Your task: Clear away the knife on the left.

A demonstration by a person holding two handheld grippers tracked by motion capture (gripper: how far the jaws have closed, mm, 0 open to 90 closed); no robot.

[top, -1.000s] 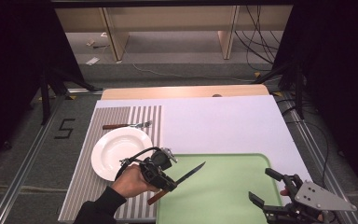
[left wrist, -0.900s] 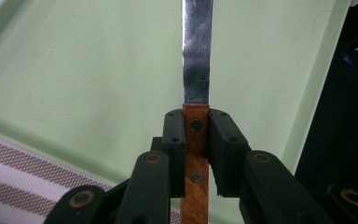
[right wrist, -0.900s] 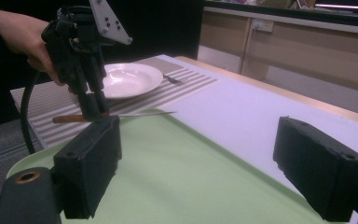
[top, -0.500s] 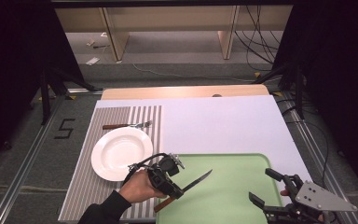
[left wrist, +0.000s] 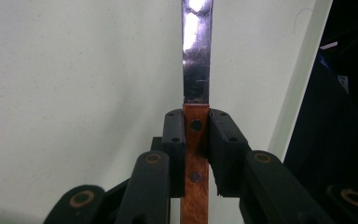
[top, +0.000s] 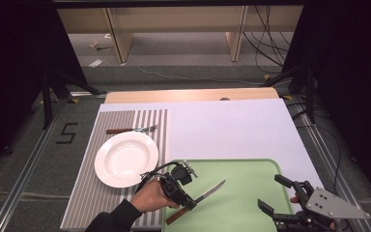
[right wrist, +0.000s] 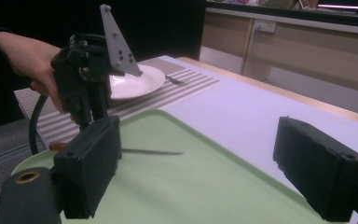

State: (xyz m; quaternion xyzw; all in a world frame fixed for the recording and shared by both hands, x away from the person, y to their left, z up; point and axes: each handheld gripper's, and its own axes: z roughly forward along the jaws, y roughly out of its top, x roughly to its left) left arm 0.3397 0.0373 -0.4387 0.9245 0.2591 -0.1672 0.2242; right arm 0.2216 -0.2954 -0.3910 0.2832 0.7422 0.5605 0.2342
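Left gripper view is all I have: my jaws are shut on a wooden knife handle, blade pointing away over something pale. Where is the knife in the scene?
Observer: The knife is over the near left part of the green tray, its blade pointing toward the tray's middle.
Operator: What lies beside the tray?
Observer: A white plate sits on a striped placemat just left of the tray.
Operator: Any other cutlery out?
Observer: A fork with a wooden handle lies on the placemat beyond the plate.
Operator: And the other gripper?
Observer: The right gripper is open at the tray's near right corner, holding nothing.
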